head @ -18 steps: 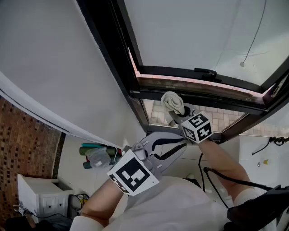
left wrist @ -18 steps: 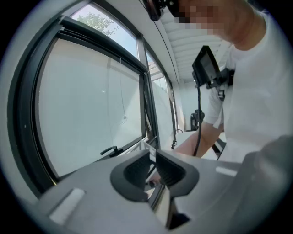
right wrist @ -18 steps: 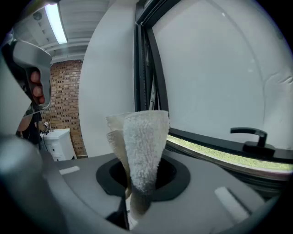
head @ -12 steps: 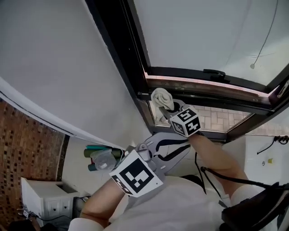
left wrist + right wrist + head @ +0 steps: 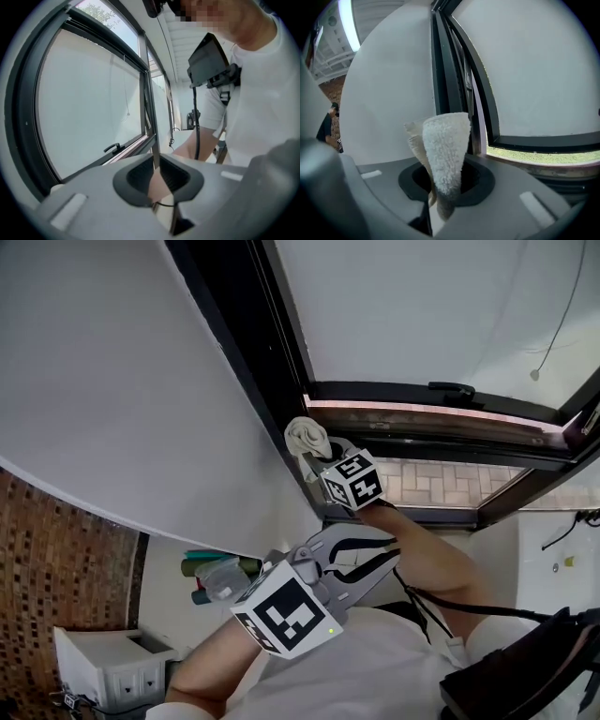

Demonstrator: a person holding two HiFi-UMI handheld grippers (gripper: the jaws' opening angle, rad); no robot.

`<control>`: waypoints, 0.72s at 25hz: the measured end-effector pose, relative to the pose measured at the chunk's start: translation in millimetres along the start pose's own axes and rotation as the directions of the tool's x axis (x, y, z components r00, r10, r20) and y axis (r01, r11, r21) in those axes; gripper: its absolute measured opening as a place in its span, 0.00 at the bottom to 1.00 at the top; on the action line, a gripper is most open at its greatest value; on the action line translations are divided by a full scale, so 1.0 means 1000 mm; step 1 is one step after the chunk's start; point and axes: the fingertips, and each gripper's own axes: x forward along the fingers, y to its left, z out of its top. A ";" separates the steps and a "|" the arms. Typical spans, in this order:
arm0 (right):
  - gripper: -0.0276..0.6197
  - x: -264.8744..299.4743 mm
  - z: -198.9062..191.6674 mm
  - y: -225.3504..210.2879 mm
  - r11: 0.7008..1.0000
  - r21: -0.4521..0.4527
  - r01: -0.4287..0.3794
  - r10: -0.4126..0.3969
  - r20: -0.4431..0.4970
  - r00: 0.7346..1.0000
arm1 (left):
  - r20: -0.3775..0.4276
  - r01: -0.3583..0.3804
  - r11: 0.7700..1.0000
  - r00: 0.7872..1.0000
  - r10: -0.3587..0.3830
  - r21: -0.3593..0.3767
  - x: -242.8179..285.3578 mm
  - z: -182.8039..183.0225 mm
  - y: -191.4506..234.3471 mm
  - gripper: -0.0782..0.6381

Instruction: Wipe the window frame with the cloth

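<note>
Head view shows the right gripper point(image 5: 317, 458) pinching the cloth point(image 5: 307, 436) between its jaws. The cream bundle sticks out past the jaw tips and lies against the dark window frame point(image 5: 267, 362), at the corner where the upright meets the lower rail. In the right gripper view the towelling stands up from the jaws as a folded cone, just beside the upright of the frame.

The left gripper point(image 5: 382, 549) hangs below the frame, close to the person's body. Its jaws are pressed together and nothing is between them.

Below the frame and to its left, some bottles point(image 5: 217, 575) are on a pale surface, one green and one clear. What is in them I cannot tell.

The sash is tilted open at the bottom of the frame, and brick paving point(image 5: 427, 482) shows through the gap to the right of the cloth. A black handle point(image 5: 451, 387) sits on the sash rail, well apart from the cloth. Left of the frame is only plain white wall point(image 5: 112, 399).
</note>
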 end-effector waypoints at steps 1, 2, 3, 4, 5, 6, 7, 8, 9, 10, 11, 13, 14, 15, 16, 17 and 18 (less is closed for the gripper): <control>0.15 -0.002 -0.002 -0.003 1.000 -0.004 0.007 -0.007 -0.003 1.000 | 0.001 0.003 1.000 1.000 -0.003 -0.001 0.001 -0.001 0.001 0.19; 0.15 -0.005 -0.005 -0.007 1.000 -0.010 0.014 -0.014 -0.007 1.000 | 0.003 0.007 1.000 1.000 -0.007 0.000 0.002 0.000 0.001 0.19; 0.15 -0.010 -0.007 -0.011 1.000 -0.015 0.022 -0.022 -0.011 1.000 | 0.008 0.012 1.000 1.000 -0.012 0.003 0.004 0.001 0.001 0.19; 0.15 -0.014 -0.009 -0.016 0.999 -0.021 0.031 -0.031 -0.016 0.999 | 0.015 0.018 1.000 1.000 -0.018 0.006 0.005 0.003 0.001 0.19; 0.15 -0.019 -0.011 -0.022 0.999 -0.026 0.042 -0.042 -0.019 0.999 | 0.021 0.024 1.000 0.999 -0.024 0.009 0.007 0.005 0.001 0.19; 0.15 -0.024 -0.013 -0.029 0.998 -0.025 0.055 -0.056 -0.022 0.998 | 0.024 0.031 0.999 0.999 -0.031 0.013 0.009 0.007 0.001 0.19; 0.15 -0.030 -0.014 -0.036 0.997 -0.019 0.071 -0.072 -0.024 0.997 | 0.022 0.038 0.999 0.999 -0.039 0.017 0.011 0.008 0.001 0.19; 0.15 -0.037 -0.016 -0.044 0.996 -0.011 0.088 -0.088 -0.026 0.996 | 0.021 0.046 0.999 0.999 -0.047 0.020 0.013 0.009 0.001 0.19; 0.15 -0.045 -0.018 -0.051 0.994 -0.006 0.105 -0.105 -0.028 0.994 | 0.025 0.055 0.998 0.998 -0.056 0.022 0.016 0.010 0.002 0.19; 0.15 -0.053 -0.019 -0.059 0.993 -0.007 0.121 -0.121 -0.032 0.992 | 0.031 0.066 0.998 0.997 -0.066 0.024 0.019 0.012 0.001 0.19; 0.15 -0.062 -0.020 -0.066 0.991 -0.012 0.136 -0.137 -0.036 0.990 | 0.034 0.077 0.997 0.996 -0.078 0.026 0.023 0.014 0.000 0.19; 0.15 -0.082 -0.022 -0.080 0.986 -0.022 0.162 -0.163 -0.044 0.986 | 0.034 0.101 0.994 0.994 -0.103 0.032 0.032 0.019 -0.003 0.19; 0.16 -0.093 -0.024 -0.087 0.984 -0.023 0.175 -0.176 -0.048 0.983 | 0.035 0.114 0.993 0.993 -0.115 0.035 0.037 0.022 -0.006 0.19; 0.15 -0.105 -0.026 -0.094 0.982 -0.022 0.189 -0.190 -0.051 0.981 | 0.037 0.125 0.991 0.991 -0.127 0.038 0.043 0.024 -0.009 0.19; 0.15 -0.116 -0.028 -0.101 0.979 -0.021 0.202 -0.202 -0.053 0.978 | 0.043 0.136 0.990 0.990 -0.138 0.042 0.049 0.027 -0.013 0.19; 0.15 -0.128 -0.030 -0.108 0.977 -0.021 0.214 -0.215 -0.054 0.975 | 0.050 0.144 0.989 0.988 -0.146 0.046 0.056 0.030 -0.016 0.19; 0.15 -0.139 -0.032 -0.116 0.974 -0.022 0.227 -0.228 -0.055 0.972 | 0.059 0.151 0.987 0.986 -0.153 0.049 0.063 0.033 -0.019 0.19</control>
